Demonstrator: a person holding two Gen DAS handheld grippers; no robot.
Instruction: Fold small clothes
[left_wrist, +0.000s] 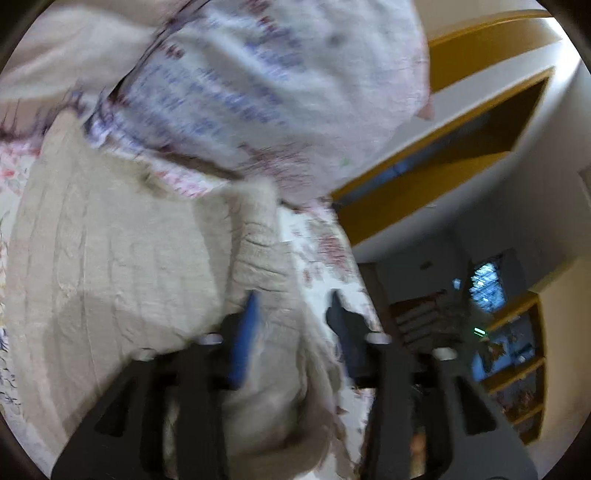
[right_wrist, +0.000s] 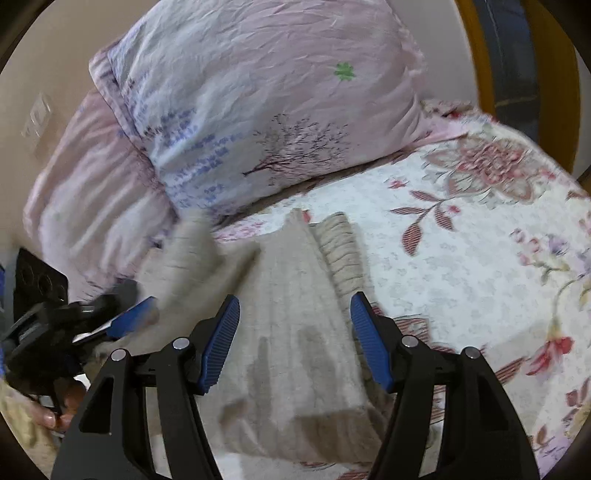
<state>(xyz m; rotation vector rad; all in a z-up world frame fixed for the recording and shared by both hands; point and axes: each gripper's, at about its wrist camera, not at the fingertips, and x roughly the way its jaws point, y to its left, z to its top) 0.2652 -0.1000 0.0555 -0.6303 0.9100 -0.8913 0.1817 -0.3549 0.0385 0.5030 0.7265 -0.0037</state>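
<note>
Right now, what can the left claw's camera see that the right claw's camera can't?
Only the left wrist view shows the shelves and the room beyond the bed. Only the right wrist view shows the left claw from outside, lifting beige cloth, plus a wall switch. Both show the beige sweater, the pink pillow and the flowered bedspread. The right claw is open above the sweater.

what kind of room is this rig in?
Most likely a bedroom. The beige garment lies on a bed with a floral bedspread, two pink pillows are stacked at its head, and the left wrist view shows shelves beyond.
</note>
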